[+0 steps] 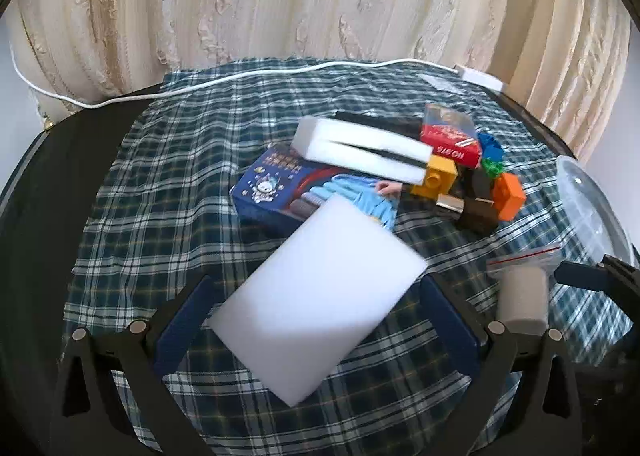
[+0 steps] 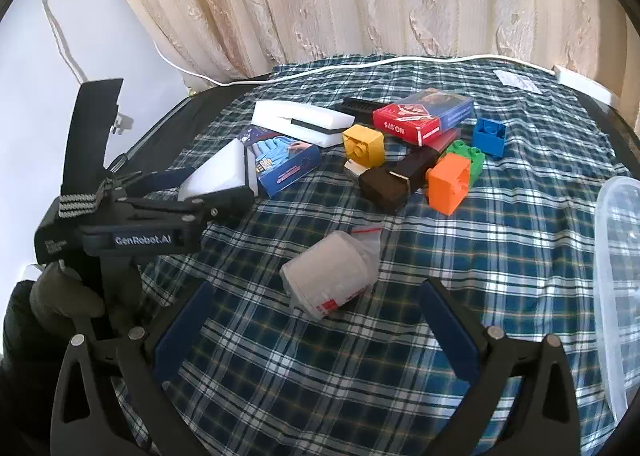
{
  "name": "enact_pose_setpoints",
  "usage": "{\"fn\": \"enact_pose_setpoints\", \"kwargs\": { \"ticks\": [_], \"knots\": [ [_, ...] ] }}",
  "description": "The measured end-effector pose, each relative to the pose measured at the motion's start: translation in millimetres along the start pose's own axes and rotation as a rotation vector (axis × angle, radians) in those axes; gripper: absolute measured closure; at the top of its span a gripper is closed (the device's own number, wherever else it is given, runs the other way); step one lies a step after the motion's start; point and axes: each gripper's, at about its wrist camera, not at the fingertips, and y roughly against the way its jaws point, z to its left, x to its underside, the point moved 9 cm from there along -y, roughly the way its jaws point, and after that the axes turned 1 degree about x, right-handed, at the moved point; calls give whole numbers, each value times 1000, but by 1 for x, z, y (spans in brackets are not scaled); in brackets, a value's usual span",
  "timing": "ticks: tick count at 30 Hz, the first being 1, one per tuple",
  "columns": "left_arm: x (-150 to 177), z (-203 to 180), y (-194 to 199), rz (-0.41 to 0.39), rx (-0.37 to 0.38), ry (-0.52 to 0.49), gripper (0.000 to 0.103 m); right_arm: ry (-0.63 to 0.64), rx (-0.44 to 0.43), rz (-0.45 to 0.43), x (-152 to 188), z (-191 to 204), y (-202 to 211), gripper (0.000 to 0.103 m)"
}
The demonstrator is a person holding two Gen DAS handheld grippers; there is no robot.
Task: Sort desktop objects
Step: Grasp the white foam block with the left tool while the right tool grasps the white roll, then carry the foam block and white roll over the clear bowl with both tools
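Note:
My left gripper (image 1: 316, 296) is shut on a white foam sponge (image 1: 320, 300), held above the plaid cloth; it also shows in the right wrist view (image 2: 218, 175). My right gripper (image 2: 316, 298) is open, its fingers either side of a clear cup in a zip bag (image 2: 332, 276), not touching. Further back lie a blue glove box (image 2: 286, 161), two more stacked white sponges (image 2: 300, 121), a red card box (image 2: 420, 115), yellow (image 2: 364, 145), orange (image 2: 448, 183), green (image 2: 468, 157) and blue bricks (image 2: 490, 135), and a dark brown block (image 2: 394, 181).
A clear plastic container (image 2: 616, 276) stands at the right edge of the table. A white cable (image 2: 380, 63) and adapter (image 2: 584, 83) run along the back edge by the curtain. The plaid cloth (image 2: 400, 356) covers a dark table.

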Motion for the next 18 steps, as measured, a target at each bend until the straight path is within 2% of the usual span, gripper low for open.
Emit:
{"fn": "enact_pose_setpoints", "kwargs": {
  "ticks": [3,7,9,14,18],
  "knots": [
    [2,0,0,2,-13,-3,13,-7,3,7,-1,-1,-3,4],
    [6,1,0,10,-39,-9,18,-11,8,22,0,-3,-7,19],
    [6,0,2,1,-39,-11,23,-14,16,27,1,-4,-10,21],
    [9,-3,6,-5,-32,-5,27,-21,19,38,2,-6,-15,31],
    [8,-7,12,-15,-18,5,29,-17,19,47,4,-6,-20,48]
  ]
}}
